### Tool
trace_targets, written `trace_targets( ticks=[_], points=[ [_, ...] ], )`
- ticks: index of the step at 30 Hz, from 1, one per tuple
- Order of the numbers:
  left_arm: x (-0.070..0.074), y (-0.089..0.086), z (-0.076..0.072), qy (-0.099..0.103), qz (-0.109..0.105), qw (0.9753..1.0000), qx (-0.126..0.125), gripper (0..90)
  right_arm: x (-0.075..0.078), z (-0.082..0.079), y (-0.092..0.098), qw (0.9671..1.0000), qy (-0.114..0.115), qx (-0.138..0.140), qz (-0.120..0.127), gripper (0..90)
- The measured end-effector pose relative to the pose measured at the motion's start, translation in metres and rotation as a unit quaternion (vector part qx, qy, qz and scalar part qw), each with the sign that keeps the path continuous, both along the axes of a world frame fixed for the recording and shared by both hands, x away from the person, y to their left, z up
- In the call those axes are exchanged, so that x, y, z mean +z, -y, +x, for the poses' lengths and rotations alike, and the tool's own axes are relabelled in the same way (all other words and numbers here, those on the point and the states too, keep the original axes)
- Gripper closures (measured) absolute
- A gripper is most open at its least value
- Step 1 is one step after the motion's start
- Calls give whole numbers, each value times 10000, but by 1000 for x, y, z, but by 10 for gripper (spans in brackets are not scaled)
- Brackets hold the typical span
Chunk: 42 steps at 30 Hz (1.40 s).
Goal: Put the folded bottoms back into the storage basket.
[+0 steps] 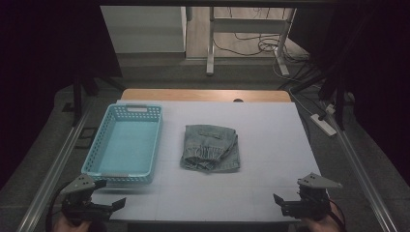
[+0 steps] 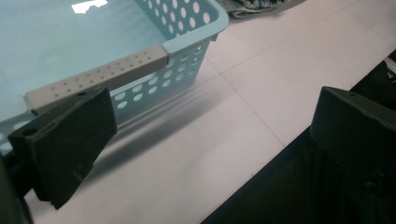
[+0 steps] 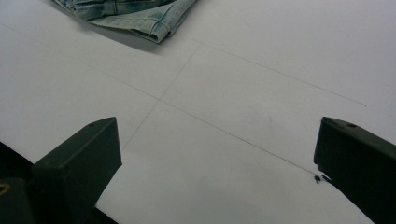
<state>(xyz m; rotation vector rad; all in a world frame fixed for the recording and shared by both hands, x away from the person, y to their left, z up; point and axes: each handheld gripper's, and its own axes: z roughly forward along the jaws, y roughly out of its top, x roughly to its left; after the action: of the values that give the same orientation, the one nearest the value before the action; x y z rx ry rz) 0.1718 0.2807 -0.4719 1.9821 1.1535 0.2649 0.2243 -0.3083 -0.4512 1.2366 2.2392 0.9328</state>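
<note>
A: High view first: the jeans (image 1: 211, 147) lie folded mid-table on the white sheet (image 1: 270, 130), well apart from both our grippers and just beside the basket (image 1: 123, 179).

B: Agreed. In the right gripper view we see only a corner of them, a hem at the top edge (image 3: 156, 23). Our right gripper (image 1: 280, 202) sits at the near right edge of the table, jaws spread wide, holding nothing.

A: And our left gripper (image 1: 113, 204) hangs at the near left corner, jaws likewise apart and empty. In its own view the basket's grey handle (image 2: 100, 74) sits just beyond one jaw.

B: That is our first worry. If we swing the left gripper forward carelessly, we judge it could clip that handle and shove the basket across the sheet.

A: The second is the fold. The jeans are stacked in layers, so if we pinch only the top layer, we think the bundle opens as we lift and trails over the basket rim.

B: Also, a one-sided grab could drag the denim and wrinkle the sheet beneath.

A: So we probably want both grippers reaching under the thick folded edge, from opposite sides.

B: And the basket is empty, so there is room to land it flat.
</note>
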Motion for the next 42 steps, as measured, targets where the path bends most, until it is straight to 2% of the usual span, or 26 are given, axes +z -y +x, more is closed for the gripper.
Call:
trace_targets(
  ticks=[5, 7, 11, 24, 40, 42],
  points=[
    [1, 4, 1, 31, 11, 9999, -146, 0, 0, 0, 0, 10000, 0, 3, -30, 10],
    [1, 5, 2, 31, -59, 9998, -211, 0, 0, 0, 0, 10000, -8, 3, -25, 10],
    [1, 7, 3, 70, -137, 9995, -268, 0, 0, 0, 0, 10000, -17, 10, -4, 10],
    [2, 17, 8, 105, -203, 9986, -477, 0, 0, 1, -1, 10000, -47, 19, -30, 10],
    [2, 36, 16, 99, -310, 9959, -841, 0, 0, 1, 0, 10000, -46, 16, -29, 10],
    [2, 38, 17, 114, -358, 9949, -932, 0, 0, 1, 0, 10000, -47, 15, -29, 10]
  ],
)
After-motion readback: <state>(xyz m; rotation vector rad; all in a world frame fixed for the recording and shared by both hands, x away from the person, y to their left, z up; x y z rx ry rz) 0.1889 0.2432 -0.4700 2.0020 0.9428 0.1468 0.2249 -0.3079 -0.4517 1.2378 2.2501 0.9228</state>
